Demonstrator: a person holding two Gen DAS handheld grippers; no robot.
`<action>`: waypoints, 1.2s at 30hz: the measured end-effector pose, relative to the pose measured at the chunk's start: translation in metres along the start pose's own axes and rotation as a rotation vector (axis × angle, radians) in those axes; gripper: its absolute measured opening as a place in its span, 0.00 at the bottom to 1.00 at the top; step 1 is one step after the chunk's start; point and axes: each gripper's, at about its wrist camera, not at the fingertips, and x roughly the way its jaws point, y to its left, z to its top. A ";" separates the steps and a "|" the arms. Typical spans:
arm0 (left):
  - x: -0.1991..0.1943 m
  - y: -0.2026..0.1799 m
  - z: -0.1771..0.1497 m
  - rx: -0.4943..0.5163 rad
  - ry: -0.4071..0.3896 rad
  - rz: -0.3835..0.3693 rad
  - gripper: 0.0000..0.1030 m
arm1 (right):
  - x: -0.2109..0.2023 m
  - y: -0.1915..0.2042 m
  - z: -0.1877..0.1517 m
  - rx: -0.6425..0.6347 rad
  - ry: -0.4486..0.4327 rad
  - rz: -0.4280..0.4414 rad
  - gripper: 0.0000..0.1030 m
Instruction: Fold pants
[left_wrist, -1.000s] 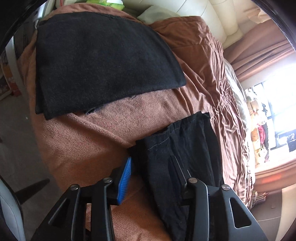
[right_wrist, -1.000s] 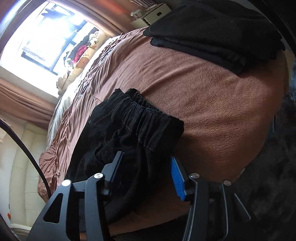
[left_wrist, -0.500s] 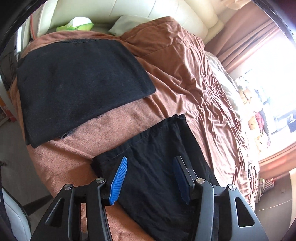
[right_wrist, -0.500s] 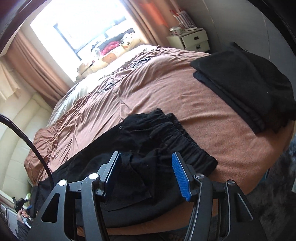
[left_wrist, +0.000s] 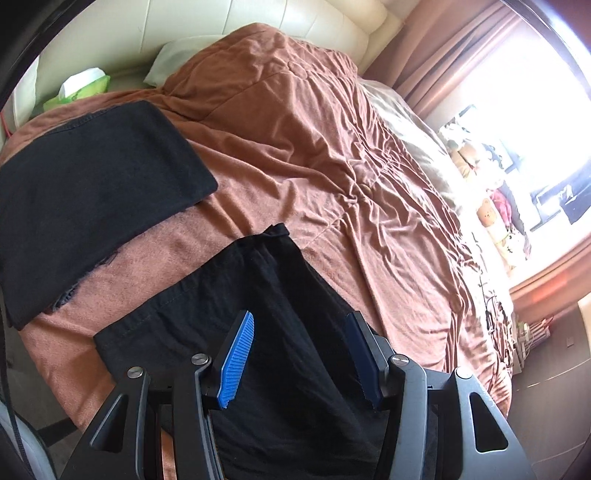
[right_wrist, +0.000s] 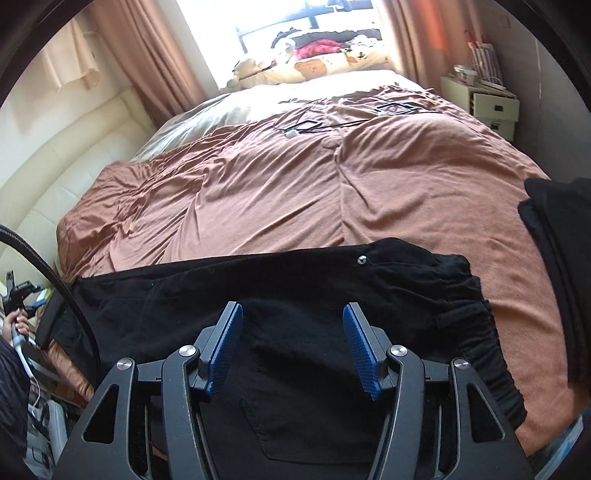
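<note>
On the bed (right_wrist: 406, 177) the pants (right_wrist: 295, 291) lie flat along the near edge, both tongs (left_wrist: 301, 356) (right_wrist: 293, 349) apart and empty above them; next, pinch hems and waistband squarely before folding over.

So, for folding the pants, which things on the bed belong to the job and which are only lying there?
For the job:
- black pants
- left gripper, jaws open
- right gripper, jaws open
- brown blanket, the work surface

Only lying there:
- folded black cloth
- pillow
- green tissue pack
- nightstand
- cable
</note>
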 end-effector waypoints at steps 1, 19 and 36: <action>0.002 -0.005 0.000 0.008 0.001 0.003 0.53 | 0.006 0.002 0.005 -0.018 0.011 0.005 0.53; 0.097 -0.059 0.003 -0.001 0.163 0.072 0.53 | 0.134 0.085 0.073 -0.331 0.133 0.046 0.53; 0.171 -0.058 0.012 -0.014 0.302 0.265 0.53 | 0.244 0.140 0.094 -0.540 0.315 0.175 0.53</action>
